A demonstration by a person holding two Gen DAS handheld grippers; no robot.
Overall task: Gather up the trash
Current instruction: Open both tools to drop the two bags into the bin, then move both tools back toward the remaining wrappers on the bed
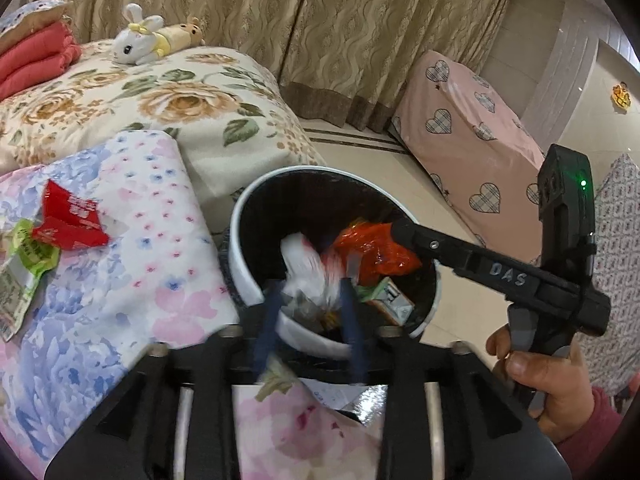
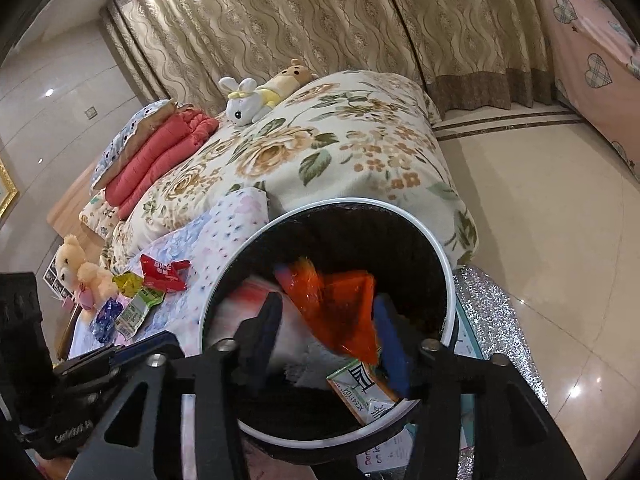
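Observation:
A white-rimmed black bin stands beside the bed and also shows in the right wrist view. An orange wrapper, a white wrapper and a small carton are in it. My left gripper is open over the bin's near rim; the white wrapper looks blurred between its blue fingers. My right gripper is open over the bin mouth, with the orange wrapper loose between its fingers. A red packet and a green packet lie on the floral bedspread.
The bed carries a rose blanket, a folded red quilt and plush toys. A pink heart-print cover stands at right. A teddy bear and more packets lie at the bed's left. Curtains hang behind.

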